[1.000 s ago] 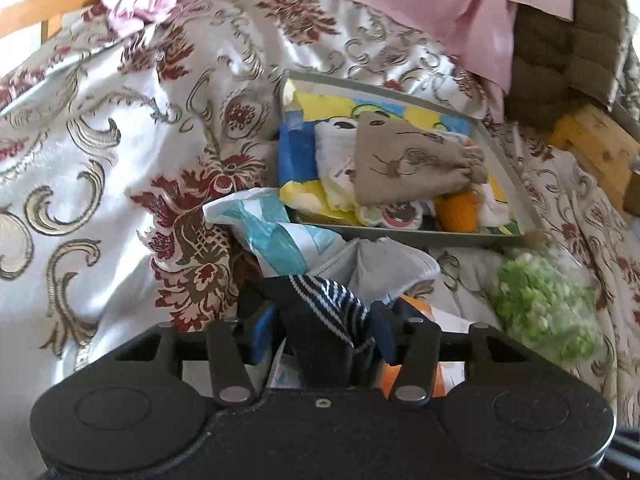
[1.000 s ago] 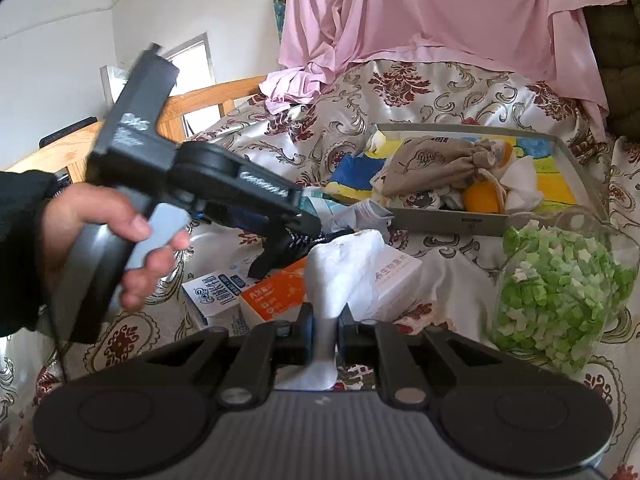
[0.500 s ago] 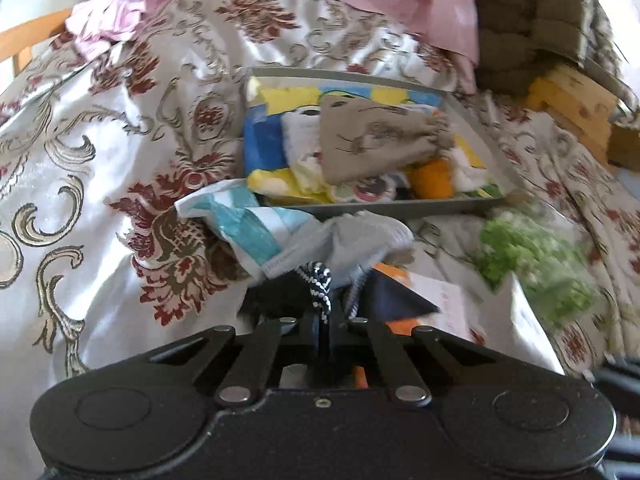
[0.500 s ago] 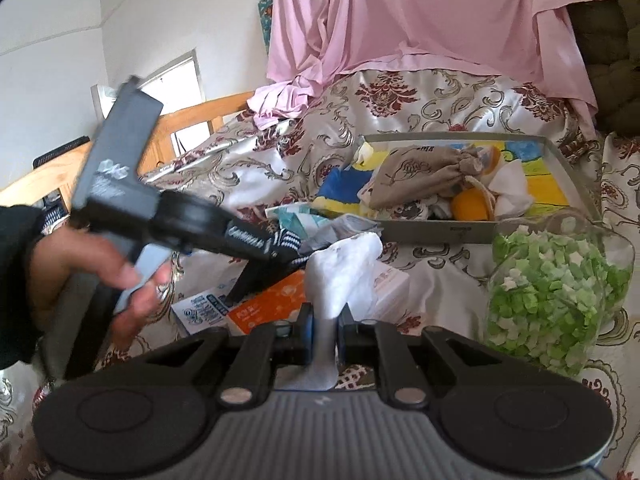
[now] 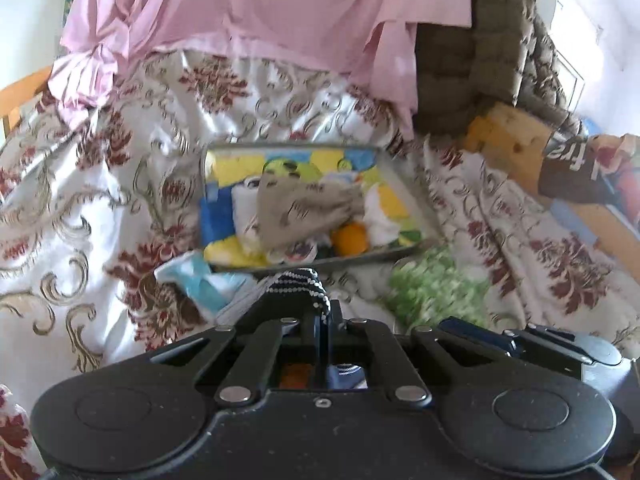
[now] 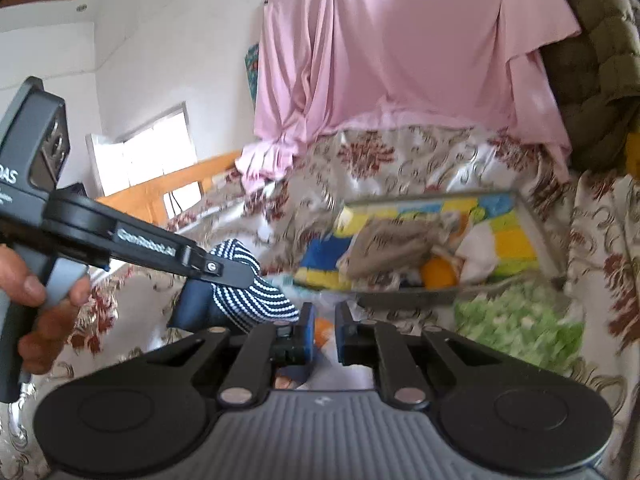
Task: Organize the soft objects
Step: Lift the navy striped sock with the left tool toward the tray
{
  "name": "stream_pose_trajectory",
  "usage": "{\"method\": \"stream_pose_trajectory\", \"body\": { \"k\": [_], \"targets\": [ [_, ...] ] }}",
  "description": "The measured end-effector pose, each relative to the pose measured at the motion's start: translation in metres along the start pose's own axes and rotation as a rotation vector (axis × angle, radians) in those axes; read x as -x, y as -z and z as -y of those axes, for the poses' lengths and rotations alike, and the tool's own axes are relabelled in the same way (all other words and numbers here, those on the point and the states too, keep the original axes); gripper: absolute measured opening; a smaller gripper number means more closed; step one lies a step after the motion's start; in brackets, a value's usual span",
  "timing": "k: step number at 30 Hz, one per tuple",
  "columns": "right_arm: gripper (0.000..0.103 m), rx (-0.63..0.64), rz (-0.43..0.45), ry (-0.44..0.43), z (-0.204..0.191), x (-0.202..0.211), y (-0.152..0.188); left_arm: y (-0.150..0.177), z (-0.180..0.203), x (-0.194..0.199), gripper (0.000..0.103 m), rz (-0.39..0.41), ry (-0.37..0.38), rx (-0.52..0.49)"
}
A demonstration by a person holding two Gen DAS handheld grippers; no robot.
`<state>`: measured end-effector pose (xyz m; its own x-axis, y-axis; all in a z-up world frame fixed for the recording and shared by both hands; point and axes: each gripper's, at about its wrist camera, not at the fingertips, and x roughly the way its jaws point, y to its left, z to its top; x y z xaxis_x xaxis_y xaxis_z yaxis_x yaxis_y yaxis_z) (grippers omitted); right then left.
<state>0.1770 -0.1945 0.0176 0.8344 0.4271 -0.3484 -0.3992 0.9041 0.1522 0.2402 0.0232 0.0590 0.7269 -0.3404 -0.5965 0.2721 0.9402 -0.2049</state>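
My left gripper (image 5: 320, 318) is shut on a navy sock with white stripes (image 5: 298, 286) and holds it lifted above the bed. From the right wrist view the same sock (image 6: 250, 294) hangs from the left gripper (image 6: 236, 274). My right gripper (image 6: 322, 326) is open and empty, with a small gap between its blue pads. A grey tray (image 5: 240, 150) lies ahead with a beige pouch (image 5: 304, 210), white cloths and an orange ball (image 5: 351, 238) on a colourful liner; the tray shows in the right wrist view too (image 6: 536, 220).
A clear bag of green bits (image 5: 434, 288) (image 6: 520, 320) lies right of the tray's near edge. A blue-white packet (image 5: 196, 280) lies at the left. Pink cloth (image 5: 260, 12) and an olive cushion (image 5: 480, 60) stand behind. A wooden bed rail (image 6: 168, 184) is on the left.
The left gripper closed on the striped sock and lifted it off the pile. The right gripper let go of the white cloth, opened, and rose.
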Motion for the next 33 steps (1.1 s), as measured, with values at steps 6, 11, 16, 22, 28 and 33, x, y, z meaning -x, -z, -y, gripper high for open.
{"method": "stream_pose_trajectory", "body": {
  "k": [6,11,16,22,28,33],
  "targets": [
    [0.016,-0.043,-0.131,0.031,0.016,-0.012,0.011,-0.002,0.010,0.008,0.002,0.006,-0.029,0.000],
    [0.041,-0.086,-0.246,0.041,0.026,-0.035,0.033,0.006,0.002,0.003,0.002,-0.003,-0.032,0.039],
    [0.049,-0.134,-0.318,0.028,0.033,-0.059,0.051,0.009,-0.003,-0.004,0.002,-0.011,-0.018,0.039],
    [0.016,-0.167,-0.360,0.024,0.036,-0.081,0.066,0.010,-0.006,-0.010,0.002,-0.013,-0.005,0.046],
    [0.004,-0.123,-0.299,0.039,0.032,-0.071,0.060,0.006,-0.006,-0.007,0.002,0.007,-0.013,0.058],
    [0.004,-0.105,-0.200,0.049,0.028,-0.048,0.040,0.000,0.001,0.008,0.002,0.033,-0.013,0.049]
  ]
}}
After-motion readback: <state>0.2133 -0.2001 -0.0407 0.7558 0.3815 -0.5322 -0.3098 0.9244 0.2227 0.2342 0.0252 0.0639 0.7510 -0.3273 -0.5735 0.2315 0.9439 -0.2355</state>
